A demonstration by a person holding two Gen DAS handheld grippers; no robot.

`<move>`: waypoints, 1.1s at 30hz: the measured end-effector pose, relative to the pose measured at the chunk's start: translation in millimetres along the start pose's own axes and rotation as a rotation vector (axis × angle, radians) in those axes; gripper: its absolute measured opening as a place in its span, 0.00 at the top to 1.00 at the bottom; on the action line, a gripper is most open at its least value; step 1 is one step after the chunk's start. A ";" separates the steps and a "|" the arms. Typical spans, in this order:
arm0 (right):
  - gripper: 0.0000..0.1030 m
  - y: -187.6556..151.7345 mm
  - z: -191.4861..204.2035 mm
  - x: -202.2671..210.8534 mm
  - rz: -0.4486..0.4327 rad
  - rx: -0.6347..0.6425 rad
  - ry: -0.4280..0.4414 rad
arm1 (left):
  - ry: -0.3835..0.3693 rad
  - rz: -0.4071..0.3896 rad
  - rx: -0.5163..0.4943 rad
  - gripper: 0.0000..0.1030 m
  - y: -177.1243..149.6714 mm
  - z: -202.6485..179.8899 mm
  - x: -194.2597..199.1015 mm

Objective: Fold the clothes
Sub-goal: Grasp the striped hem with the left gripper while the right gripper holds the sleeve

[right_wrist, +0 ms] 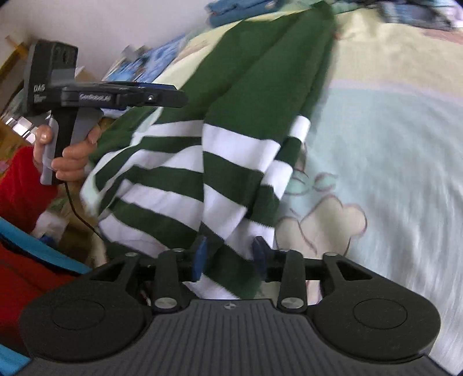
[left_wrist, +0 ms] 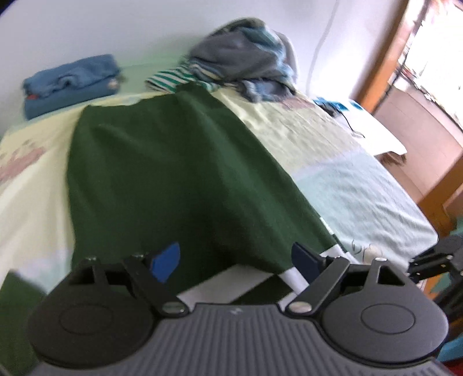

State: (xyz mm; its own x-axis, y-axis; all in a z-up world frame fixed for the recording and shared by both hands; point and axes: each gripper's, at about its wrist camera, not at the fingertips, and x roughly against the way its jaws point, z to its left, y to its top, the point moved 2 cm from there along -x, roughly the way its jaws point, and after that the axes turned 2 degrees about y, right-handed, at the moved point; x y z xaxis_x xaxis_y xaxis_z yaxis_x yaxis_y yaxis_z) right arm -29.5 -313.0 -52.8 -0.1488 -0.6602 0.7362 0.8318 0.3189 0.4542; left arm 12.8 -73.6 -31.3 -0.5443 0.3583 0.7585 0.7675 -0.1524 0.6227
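Pale bed sheet (left_wrist: 361, 188), green striped sweater (left_wrist: 173, 173) pulled long toward its near edge, ready for folding; left claw (left_wrist: 235, 261) wide apart, right claw (right_wrist: 230, 256) apart, loose around sweater end.

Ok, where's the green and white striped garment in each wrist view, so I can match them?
Left wrist: the striped garment fills the centre, mostly plain green, white stripes low by the fingers.
Right wrist: the same garment runs from top centre to bottom centre, stripes toward the camera.
Shared landmark: the folded blue clothes beyond it on the bed.
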 end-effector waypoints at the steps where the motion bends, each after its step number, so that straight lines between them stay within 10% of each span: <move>1: 0.59 -4.6 3.4 -0.8 -0.022 -0.023 -0.013 | -0.014 0.012 -0.016 0.17 1.1 1.0 -7.0; 8: 0.60 -24.6 26.3 7.0 -0.216 -0.074 -0.134 | -0.034 0.060 -0.072 0.17 5.1 -3.8 -33.6; 19: 0.71 -33.4 30.1 -4.3 -0.281 0.005 -0.118 | 0.034 0.083 -0.085 0.12 0.4 -12.3 -45.9; 25: 0.97 -30.2 15.9 -9.9 -0.276 -0.012 -0.055 | 0.092 0.076 -0.086 0.09 1.6 -16.2 -46.1; 33: 0.97 -22.9 -8.4 17.8 -0.266 -0.148 0.100 | 0.153 0.071 -0.149 0.09 0.4 -34.9 -44.2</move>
State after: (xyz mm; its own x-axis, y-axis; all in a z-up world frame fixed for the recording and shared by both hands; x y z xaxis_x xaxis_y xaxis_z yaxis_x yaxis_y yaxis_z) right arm -46.8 -337.7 -54.4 -0.3246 -0.7728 0.5454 0.8408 0.0283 0.5406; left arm 25.4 -121.6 -57.9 -0.5443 0.1993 0.8149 0.7537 -0.3104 0.5793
